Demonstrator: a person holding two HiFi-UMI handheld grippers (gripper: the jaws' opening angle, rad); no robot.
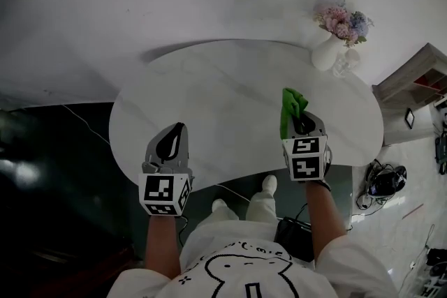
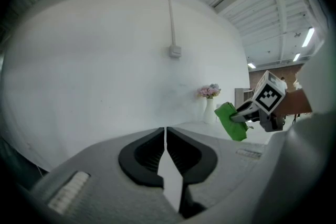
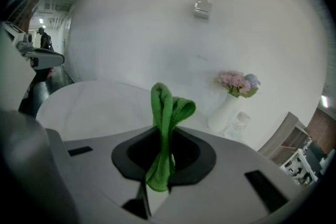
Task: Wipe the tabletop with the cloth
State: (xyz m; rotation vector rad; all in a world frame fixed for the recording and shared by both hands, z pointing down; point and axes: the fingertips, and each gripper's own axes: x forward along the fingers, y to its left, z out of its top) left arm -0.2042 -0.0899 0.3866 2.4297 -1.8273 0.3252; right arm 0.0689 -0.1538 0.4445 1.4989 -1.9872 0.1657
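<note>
1. The left gripper (image 1: pixel 174 137) sits at the lower left of the head view, over the counter's (image 1: pixel 209 91) near edge. Its jaws are pressed together on nothing. It looks parked there to stay out of the wiping path.
2. The right gripper (image 1: pixel 302 124), just right of centre, is clamped on the green cloth (image 1: pixel 292 107). In the right gripper view the cloth is pinched mid-fold, with a loop standing out past the jaw tips and a short tail hanging behind. Held this way, the loose loop would likely meet the surface first.
3. In the left gripper view, at right, the cloth appears to be held in the air above the counter, so I judge no wiping contact yet.
4. The white, rounded counter lies bare across the middle, leaving room for broad strokes.
5. At the upper right, by the far edge, stand a vase (image 1: pixel 326 52) of flowers (image 1: pixel 342 21) and a glass (image 1: pixel 347 61), which strokes that way should avoid.
</note>
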